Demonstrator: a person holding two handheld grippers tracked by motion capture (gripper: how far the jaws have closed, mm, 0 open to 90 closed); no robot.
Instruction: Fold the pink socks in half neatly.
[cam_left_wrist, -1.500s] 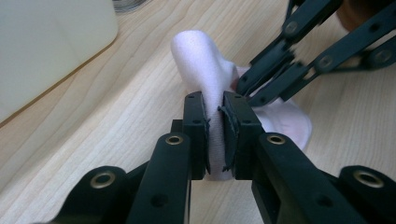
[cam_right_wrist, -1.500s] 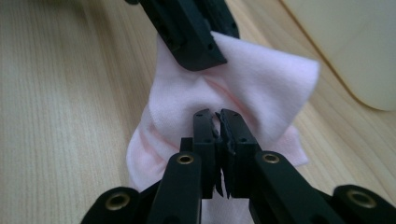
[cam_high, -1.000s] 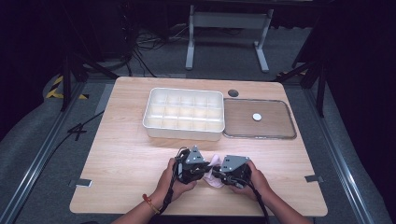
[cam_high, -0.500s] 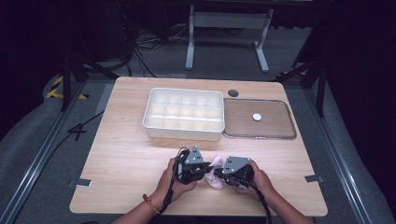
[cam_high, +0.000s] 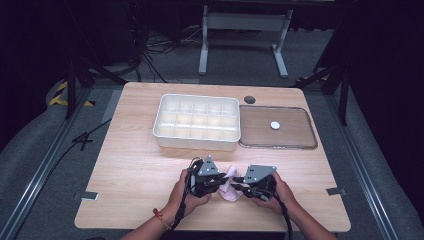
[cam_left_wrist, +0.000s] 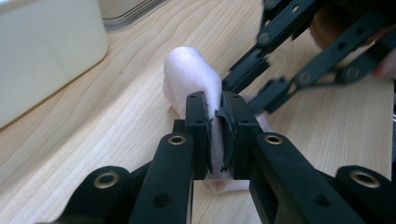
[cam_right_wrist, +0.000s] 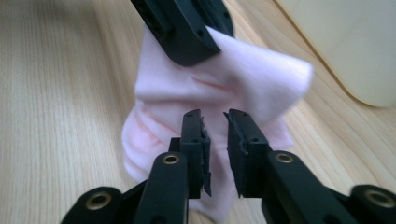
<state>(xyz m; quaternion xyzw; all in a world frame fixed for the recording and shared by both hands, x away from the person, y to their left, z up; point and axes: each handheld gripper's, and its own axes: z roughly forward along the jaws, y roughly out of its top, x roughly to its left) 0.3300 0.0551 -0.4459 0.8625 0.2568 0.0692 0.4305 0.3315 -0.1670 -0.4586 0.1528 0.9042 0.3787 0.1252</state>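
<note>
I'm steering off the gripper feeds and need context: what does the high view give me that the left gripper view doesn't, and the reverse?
High view: the whole table, the divided white tray, the clear flat lid with a small white disc on it, both hands, and the left gripper.

Left gripper view: its own jaws closed on a fold of the pink cloth, and the tray's side wall up close.

Both: the cloth between the grippers, the right gripper reaching it, and the wooden tabletop.
</note>
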